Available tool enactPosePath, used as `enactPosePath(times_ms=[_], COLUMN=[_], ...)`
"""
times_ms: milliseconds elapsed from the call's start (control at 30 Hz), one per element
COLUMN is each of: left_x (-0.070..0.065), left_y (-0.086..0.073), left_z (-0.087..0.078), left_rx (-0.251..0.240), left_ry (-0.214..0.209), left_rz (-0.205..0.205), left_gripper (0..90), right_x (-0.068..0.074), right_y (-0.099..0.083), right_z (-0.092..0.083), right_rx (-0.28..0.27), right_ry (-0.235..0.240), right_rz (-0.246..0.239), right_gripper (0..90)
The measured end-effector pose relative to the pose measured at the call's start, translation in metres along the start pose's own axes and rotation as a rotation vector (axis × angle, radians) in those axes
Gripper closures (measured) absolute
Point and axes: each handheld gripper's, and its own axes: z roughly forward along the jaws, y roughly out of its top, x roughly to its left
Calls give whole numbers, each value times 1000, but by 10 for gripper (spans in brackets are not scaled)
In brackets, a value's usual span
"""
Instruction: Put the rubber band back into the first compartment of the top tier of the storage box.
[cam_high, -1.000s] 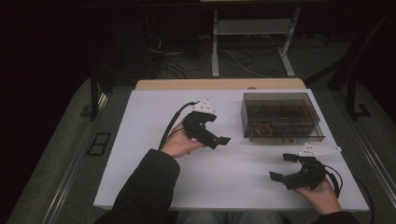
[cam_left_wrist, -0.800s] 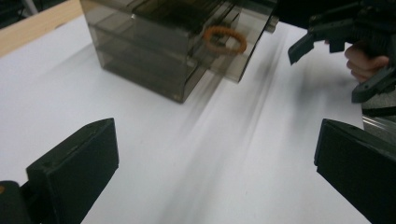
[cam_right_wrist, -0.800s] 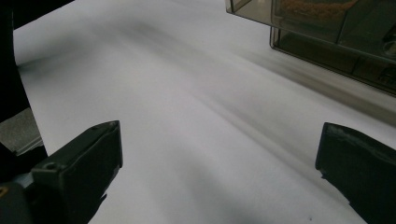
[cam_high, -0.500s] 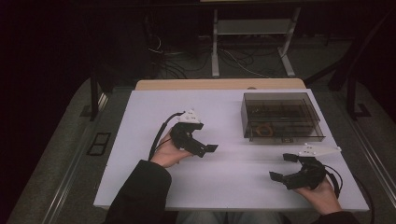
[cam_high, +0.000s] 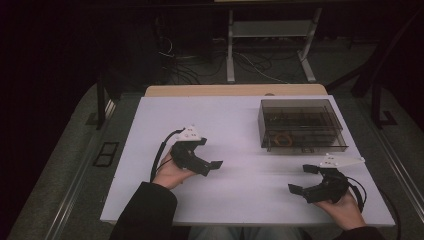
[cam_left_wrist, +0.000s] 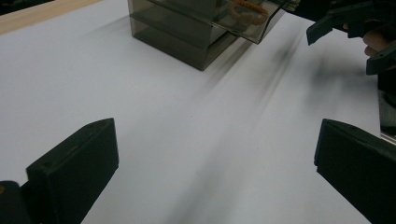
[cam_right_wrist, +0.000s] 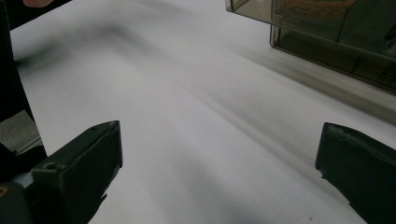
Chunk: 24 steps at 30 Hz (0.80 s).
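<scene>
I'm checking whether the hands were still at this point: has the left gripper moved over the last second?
Yes. In the high view the left gripper has drawn back toward the person, away from the smoky box, which stayed put.

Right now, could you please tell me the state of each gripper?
Left gripper: open, holding nothing.
Right gripper: open, holding nothing.

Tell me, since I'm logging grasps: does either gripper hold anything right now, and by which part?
Nothing is held. The left gripper and the right gripper both have their jaws wide apart over bare table, away from the smoky plastic box.
</scene>
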Motion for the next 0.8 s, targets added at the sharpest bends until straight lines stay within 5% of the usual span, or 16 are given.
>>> enactPosePath(times_ms=[800], left_x=[-10], left_y=[-64], left_z=[-28], left_rx=[-26], left_ry=[118], left_rz=[-75], left_gripper=[0], right_x=[0], right_y=[0], right_z=[-1], right_rx=[-6], right_ry=[-2], right_rz=[8], right_gripper=[4])
